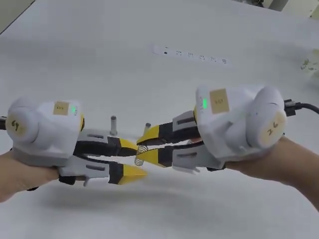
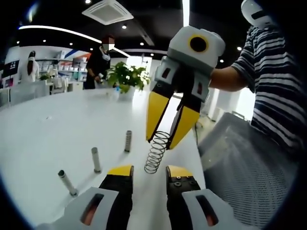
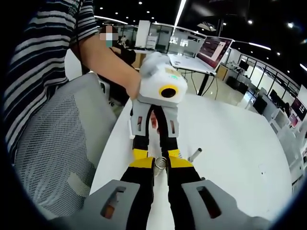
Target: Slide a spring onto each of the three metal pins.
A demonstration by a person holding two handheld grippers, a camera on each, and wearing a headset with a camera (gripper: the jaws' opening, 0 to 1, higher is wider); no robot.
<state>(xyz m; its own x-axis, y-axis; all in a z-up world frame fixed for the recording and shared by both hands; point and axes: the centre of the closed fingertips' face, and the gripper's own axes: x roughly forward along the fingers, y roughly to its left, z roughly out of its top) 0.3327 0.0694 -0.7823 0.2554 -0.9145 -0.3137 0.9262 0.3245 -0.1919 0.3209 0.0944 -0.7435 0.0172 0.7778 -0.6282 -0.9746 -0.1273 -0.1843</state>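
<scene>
Left gripper: the jaws are narrowly apart and grip nothing.

Spring: it hangs tilted just ahead of the left gripper's jaw gap. Its lower end is level with the yellow tips and sits between them. As far as the left gripper view shows, it touches neither tip.

Right gripper: it faces the left gripper tip to tip, with its jaws closed on the upper end of the spring. In the right gripper view the coil sits pinched between the two yellow tips.

Pins: three stand upright on the table, left of the left gripper's jaws, in a row running away from it.
- Near pin: smooth and bare, beside the left jaw.
- Middle pin: smooth and bare.
- Far pin: just left of the spring and apart from it. Its surface looks ribbed; whether a coil sits on it cannot be told.

In the head view, two pins stand just behind the meeting jaw tips.

Chair: its mesh back is to the right of the left gripper.

Power strip: it lies flat on the table, well beyond both grippers.

Plant: it is at the far end of the table, past the right gripper.
</scene>
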